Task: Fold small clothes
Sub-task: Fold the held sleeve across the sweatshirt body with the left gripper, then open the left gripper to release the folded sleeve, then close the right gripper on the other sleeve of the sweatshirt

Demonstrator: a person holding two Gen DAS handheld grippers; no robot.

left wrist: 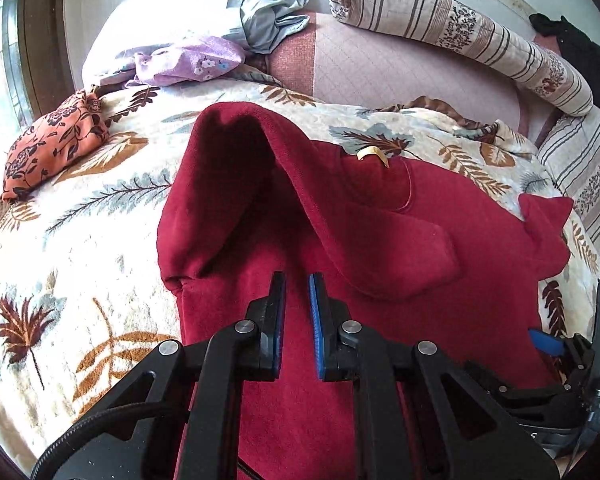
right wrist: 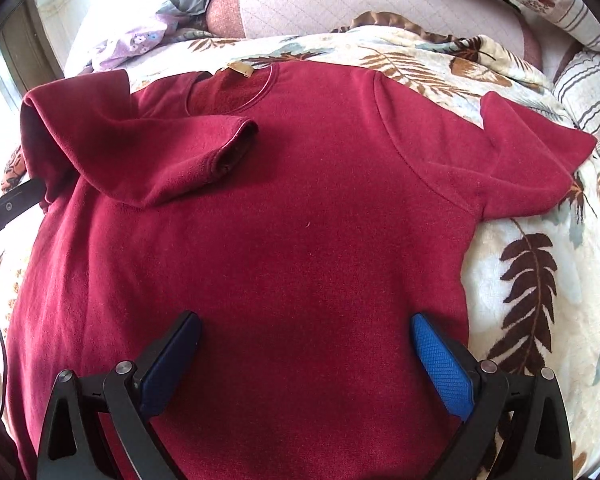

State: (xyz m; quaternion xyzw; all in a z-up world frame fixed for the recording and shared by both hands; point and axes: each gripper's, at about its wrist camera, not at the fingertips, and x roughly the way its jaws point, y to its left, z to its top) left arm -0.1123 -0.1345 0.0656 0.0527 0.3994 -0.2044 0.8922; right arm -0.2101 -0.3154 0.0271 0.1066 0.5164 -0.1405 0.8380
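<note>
The red shirt lies face up on a leaf-patterned blanket spread over the bed, filling the middle of the right wrist view, neck opening and tan label toward the top of the frame. One short sleeve, at the left of that frame, is already turned in across the chest, its hem resting just below the collar; the other sleeve, at the right, lies spread out flat on the blanket. So the sleeve-folding step looks half done. The left claw hovers over the shirt below the folded sleeve with its jaws nearly together and nothing caught between them. The right claw stands wide open over the lower part of the shirt body, empty too. The next move likely calls for the right claw to travel to the outspread sleeve, pinch its edge, and bring it inward to match the first. Around the bed lie an orange floral cloth at the left of the left wrist view, a lilac garment and a grey one at the top, and a striped bolster at the upper right. None of these touches the shirt, so nothing stands in the way.
</note>
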